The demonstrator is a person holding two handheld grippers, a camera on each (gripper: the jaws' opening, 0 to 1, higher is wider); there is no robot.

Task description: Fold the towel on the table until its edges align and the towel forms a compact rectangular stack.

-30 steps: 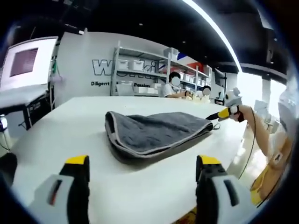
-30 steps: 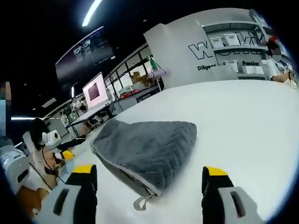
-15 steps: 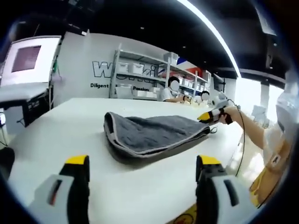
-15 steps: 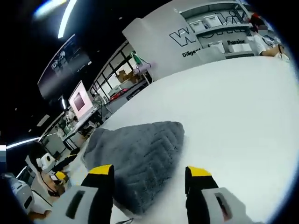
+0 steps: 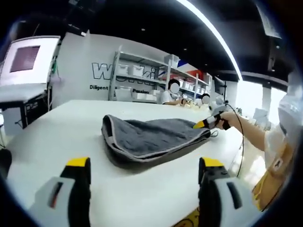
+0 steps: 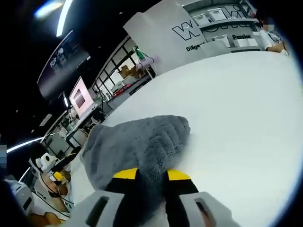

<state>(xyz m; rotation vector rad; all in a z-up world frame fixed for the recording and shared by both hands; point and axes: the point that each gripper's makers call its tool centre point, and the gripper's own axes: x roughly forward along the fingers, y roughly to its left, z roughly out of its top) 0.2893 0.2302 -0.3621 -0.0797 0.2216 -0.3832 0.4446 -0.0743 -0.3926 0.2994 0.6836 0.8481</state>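
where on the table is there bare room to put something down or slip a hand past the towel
Bare table lies between the left gripper and the towel, and beyond the towel toward the shelves. In the right gripper view it lies open beside the towel. Crowded: the towel corner, pinched by the right gripper.

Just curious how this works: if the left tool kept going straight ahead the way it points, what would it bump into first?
Most likely the grey towel, lying folded on the white table ahead of the open left tool. Bare tabletop lies between them; depth is hard to judge.
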